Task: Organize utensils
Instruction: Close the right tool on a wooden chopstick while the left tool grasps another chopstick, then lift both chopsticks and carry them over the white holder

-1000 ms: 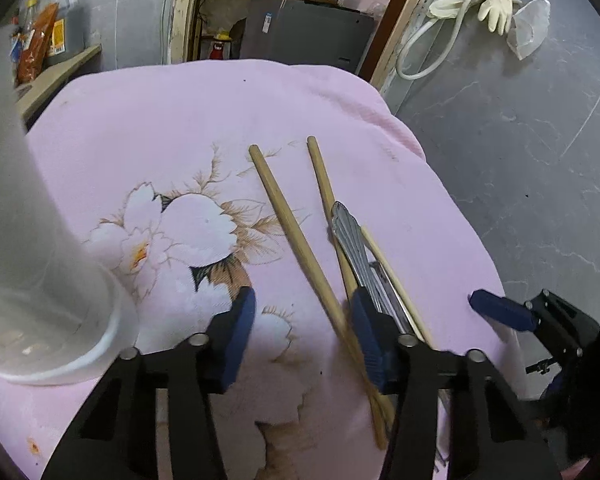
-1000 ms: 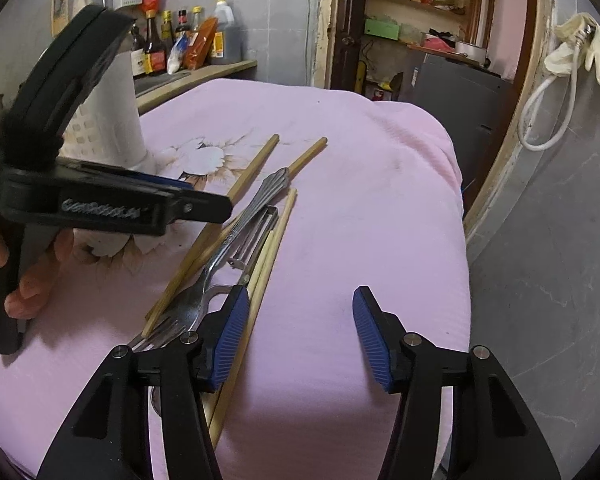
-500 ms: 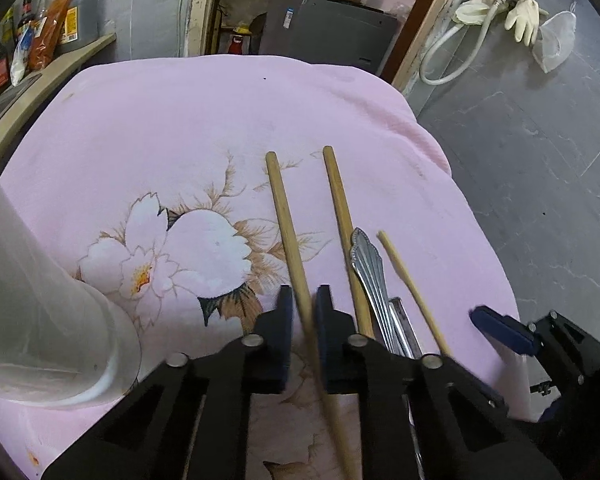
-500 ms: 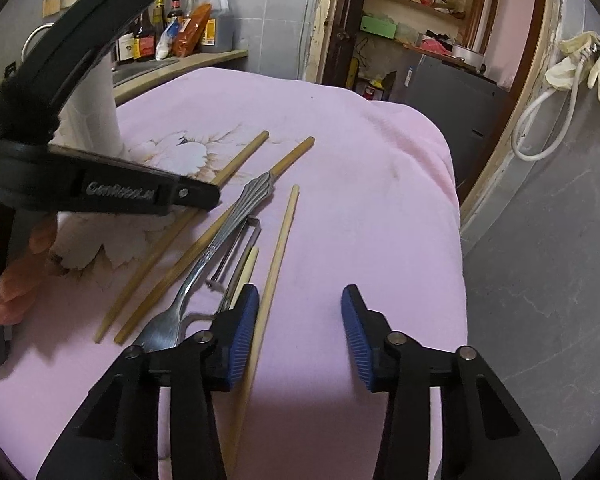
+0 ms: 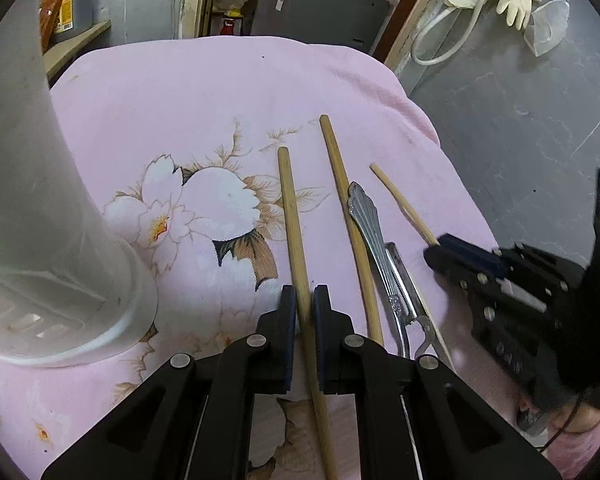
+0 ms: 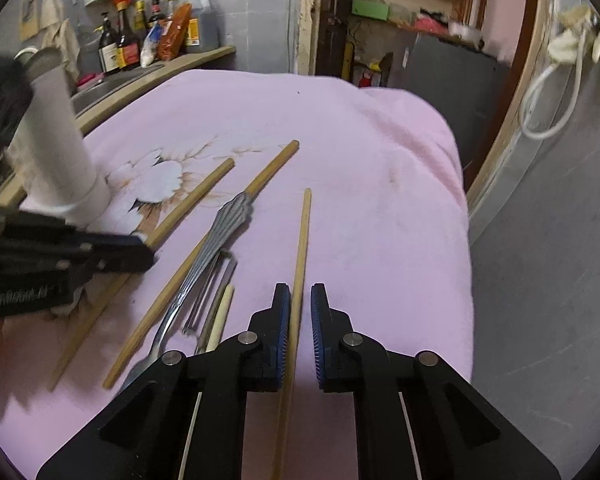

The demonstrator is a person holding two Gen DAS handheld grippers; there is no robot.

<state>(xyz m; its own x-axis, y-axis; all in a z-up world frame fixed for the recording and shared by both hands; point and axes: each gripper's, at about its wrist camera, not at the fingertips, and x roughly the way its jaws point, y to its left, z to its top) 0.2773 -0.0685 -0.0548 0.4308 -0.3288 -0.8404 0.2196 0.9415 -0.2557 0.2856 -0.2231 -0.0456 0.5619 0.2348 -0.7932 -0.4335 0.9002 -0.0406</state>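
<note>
Each hand has one chopstick lined up between its jaws, and the long axis of each stick runs straight out along the fingers, away from the holder's side of the tabletop. The left tongs (image 5: 304, 304) are closed on the leftmost chopstick (image 5: 290, 208), the one nearest the white utensil holder (image 5: 40, 216), gripping it partway along with the far end pointing over the flower print. The right tongs (image 6: 300, 308) have just been closing around the thin chopstick (image 6: 302, 240) farthest from the holder; the left pad touches it, though a small gap shows on the right side, so a firm pinch is likely but not certain. Between the two lie a third chopstick (image 5: 342, 184), a fork (image 6: 220, 228) and a peeler (image 5: 400, 276) on the pink cloth (image 5: 220, 92). The holder stands closer to the left hand. The left tool's side carries lettering, too blurred to read; the bottle labels (image 6: 128, 54) behind are illegible.
</note>
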